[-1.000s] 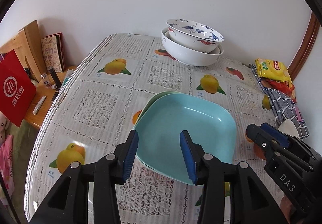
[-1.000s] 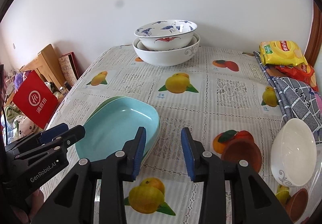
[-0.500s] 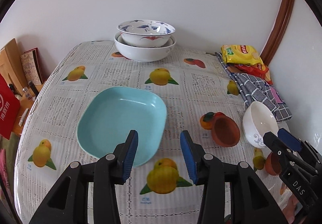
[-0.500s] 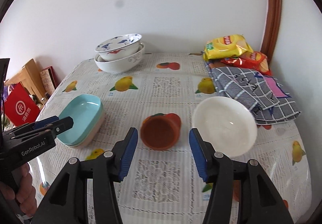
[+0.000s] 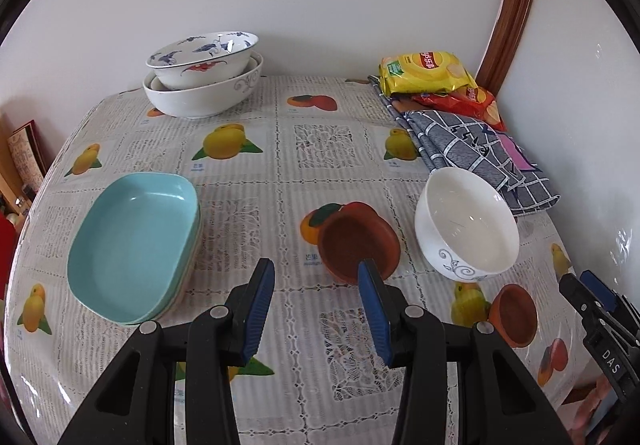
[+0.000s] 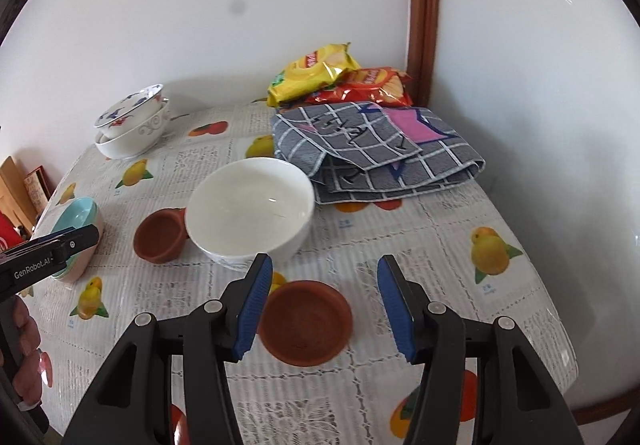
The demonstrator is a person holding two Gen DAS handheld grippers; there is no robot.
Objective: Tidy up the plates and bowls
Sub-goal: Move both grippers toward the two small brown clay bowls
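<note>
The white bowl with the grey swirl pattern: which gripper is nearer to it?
Right. The right gripper is just in front of the white bowl; the left gripper is farther, beyond a brown dish.

Both fisheye views are bright and evenly lit with soft daylight, perhaps from the right, where glare streaks the clear plastic-covered fruit-print tablecloth (image 5: 624, 237). The glossy white ceramic bowl (image 6: 250, 205) shows small highlights. Shadows are faint. Edges bend strongly into a black vignette; focus is sharp.
</note>
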